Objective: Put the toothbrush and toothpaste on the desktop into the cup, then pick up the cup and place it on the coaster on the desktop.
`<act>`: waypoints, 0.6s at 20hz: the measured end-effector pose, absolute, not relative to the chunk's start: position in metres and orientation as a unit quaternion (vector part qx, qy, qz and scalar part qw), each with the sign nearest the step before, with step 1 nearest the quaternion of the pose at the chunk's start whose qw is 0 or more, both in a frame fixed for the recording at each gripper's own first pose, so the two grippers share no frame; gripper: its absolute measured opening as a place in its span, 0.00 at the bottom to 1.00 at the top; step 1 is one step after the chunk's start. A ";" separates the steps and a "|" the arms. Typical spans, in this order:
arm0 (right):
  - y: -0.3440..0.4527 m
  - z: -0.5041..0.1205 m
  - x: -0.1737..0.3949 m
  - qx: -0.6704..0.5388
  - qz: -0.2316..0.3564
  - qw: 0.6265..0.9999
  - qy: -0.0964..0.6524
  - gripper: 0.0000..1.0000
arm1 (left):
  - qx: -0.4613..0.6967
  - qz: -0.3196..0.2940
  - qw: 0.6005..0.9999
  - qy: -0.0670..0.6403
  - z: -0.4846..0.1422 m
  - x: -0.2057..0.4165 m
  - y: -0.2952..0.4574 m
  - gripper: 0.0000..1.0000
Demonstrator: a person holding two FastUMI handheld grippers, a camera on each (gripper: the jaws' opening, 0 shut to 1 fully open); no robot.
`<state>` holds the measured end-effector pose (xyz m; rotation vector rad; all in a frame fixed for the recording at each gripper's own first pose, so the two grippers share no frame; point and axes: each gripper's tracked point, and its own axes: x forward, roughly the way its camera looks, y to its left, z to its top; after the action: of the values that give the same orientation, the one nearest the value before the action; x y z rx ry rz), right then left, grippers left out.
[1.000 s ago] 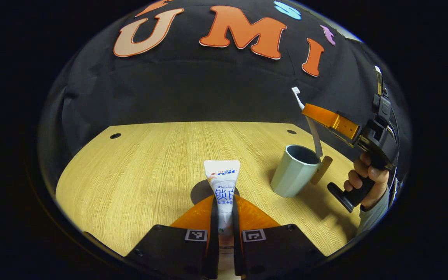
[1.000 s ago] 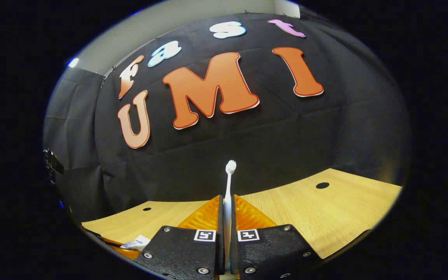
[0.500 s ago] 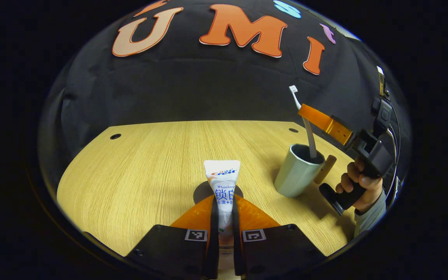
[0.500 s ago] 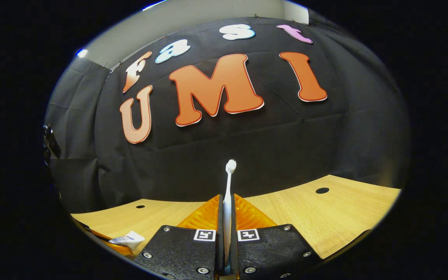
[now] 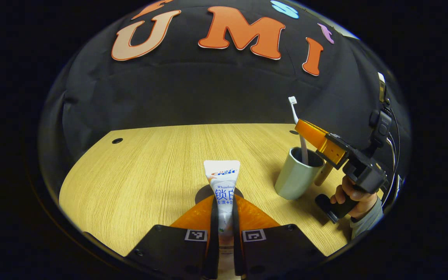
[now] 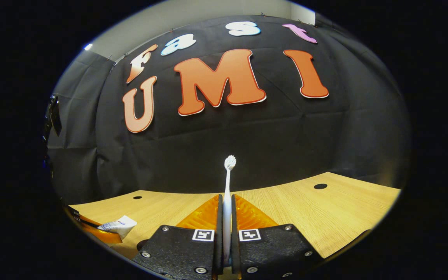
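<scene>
A white toothpaste tube (image 5: 223,175) stands upright between the fingers of my left gripper (image 5: 224,199), which is shut on it, low over the desk. Behind the tube lies a dark round coaster (image 5: 202,193), mostly hidden. To the right stands a pale grey-green cup (image 5: 294,177) with a tan handle (image 5: 322,175). My right gripper (image 5: 310,133) hangs above the cup, shut on a white toothbrush (image 5: 296,112) whose lower end is inside the cup, head up. In the right gripper view the toothbrush (image 6: 228,182) rises from the shut right gripper (image 6: 226,199), with the toothpaste (image 6: 117,225) at lower left.
The wooden desk (image 5: 150,163) has small dark holes near its back corners (image 5: 117,140). A hand (image 5: 354,194) with a grey sleeve holds the right gripper's grip at the desk's right edge. The black cloth wall rises behind the desk.
The right gripper has come down and nearer, lowering the toothbrush's end from above the cup's rim into the cup. The left gripper and the toothpaste have stayed put.
</scene>
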<state>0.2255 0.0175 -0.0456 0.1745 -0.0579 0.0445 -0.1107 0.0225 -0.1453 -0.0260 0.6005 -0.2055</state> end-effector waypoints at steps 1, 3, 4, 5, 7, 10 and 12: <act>0.018 -0.045 0.224 0.083 0.024 0.996 -0.030 0.10 | -0.014 -0.101 0.951 0.293 -0.145 -0.108 0.021 0.19; 0.014 -0.045 0.220 0.078 0.019 0.996 -0.025 0.11 | -0.015 -0.102 0.952 0.287 -0.143 -0.102 0.020 0.19; 0.015 -0.044 0.219 0.080 0.022 0.996 -0.024 0.11 | -0.013 -0.102 0.954 0.282 -0.143 -0.100 0.019 0.19; 0.015 -0.044 0.216 0.085 0.027 0.996 -0.019 0.11 | -0.013 -0.103 0.955 0.277 -0.143 -0.095 0.018 0.19; 0.013 -0.042 0.212 0.097 0.033 0.995 -0.015 0.12 | -0.012 -0.105 0.958 0.265 -0.140 -0.087 0.014 0.18; 0.010 -0.044 0.205 0.110 0.043 0.993 -0.002 0.15 | -0.015 -0.107 0.964 0.242 -0.130 -0.076 0.013 0.19; 0.011 -0.046 0.200 0.120 0.057 0.991 0.011 0.19 | -0.022 -0.109 0.967 0.230 -0.120 -0.070 0.010 0.18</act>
<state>0.1995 0.0107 -0.0455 0.2408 0.0228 0.1135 -0.0697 0.0097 -0.1197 -0.0441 0.4645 -0.2202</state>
